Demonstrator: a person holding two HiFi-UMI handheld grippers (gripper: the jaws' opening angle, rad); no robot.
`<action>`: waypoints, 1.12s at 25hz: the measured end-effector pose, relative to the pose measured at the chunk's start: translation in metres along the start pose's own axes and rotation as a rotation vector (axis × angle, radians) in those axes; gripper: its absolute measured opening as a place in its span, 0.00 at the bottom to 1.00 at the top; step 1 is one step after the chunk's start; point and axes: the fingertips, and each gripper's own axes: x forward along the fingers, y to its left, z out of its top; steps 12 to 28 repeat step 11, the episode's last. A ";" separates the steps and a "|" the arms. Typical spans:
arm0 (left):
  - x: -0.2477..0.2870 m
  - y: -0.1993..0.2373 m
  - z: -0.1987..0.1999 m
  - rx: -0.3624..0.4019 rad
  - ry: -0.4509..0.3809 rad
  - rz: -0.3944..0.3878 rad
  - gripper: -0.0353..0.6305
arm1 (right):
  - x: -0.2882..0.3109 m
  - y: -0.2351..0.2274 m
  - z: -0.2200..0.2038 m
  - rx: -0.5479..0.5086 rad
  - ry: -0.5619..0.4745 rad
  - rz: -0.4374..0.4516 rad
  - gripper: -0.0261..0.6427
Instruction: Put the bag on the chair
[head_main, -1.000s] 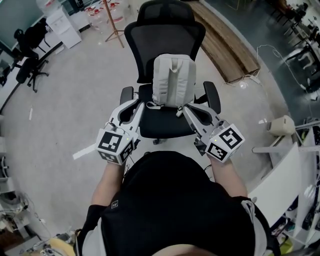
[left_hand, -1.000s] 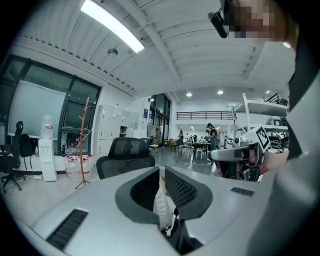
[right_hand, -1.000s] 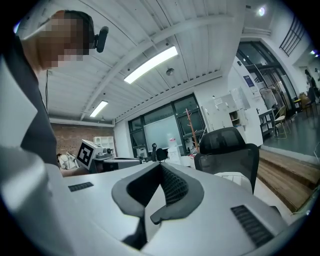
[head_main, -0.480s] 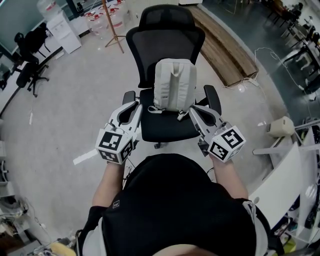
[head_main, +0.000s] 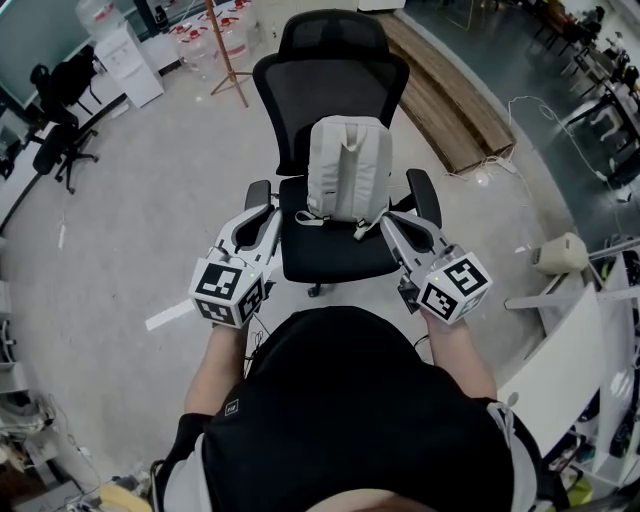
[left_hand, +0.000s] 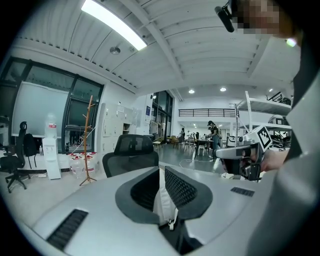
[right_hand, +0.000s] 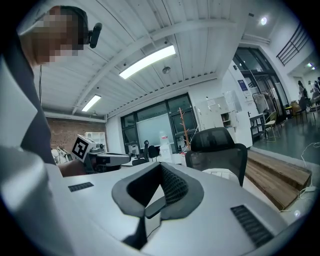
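Easing the bag (head_main: 348, 165) farther back onto the chair (head_main: 330, 70) than a second ago, settling it upright on the seat against the backrest. Keeping the left tongs (head_main: 272, 212) and right tongs (head_main: 388, 222) clamped on its straps. Probably nearing release. Working over a pale floor (head_main: 150, 230), coat stand (head_main: 222, 45) far left, wooden platform (head_main: 450, 90) far right.

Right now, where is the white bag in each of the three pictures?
Head view: the bag stands centre, on the chair.
Left gripper view: the bag, a white strip, low centre, between the jaws.
Right gripper view: the bag, right of centre, before the backrest.
Shared landmark: the black chair.
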 end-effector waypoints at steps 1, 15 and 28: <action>0.000 -0.001 0.000 0.000 0.000 -0.001 0.12 | -0.001 0.000 0.000 0.000 0.000 0.000 0.08; -0.001 -0.006 -0.006 -0.013 0.004 -0.005 0.12 | -0.005 0.003 -0.007 0.011 -0.008 0.008 0.08; -0.001 -0.006 -0.006 -0.013 0.004 -0.005 0.12 | -0.005 0.003 -0.007 0.011 -0.008 0.008 0.08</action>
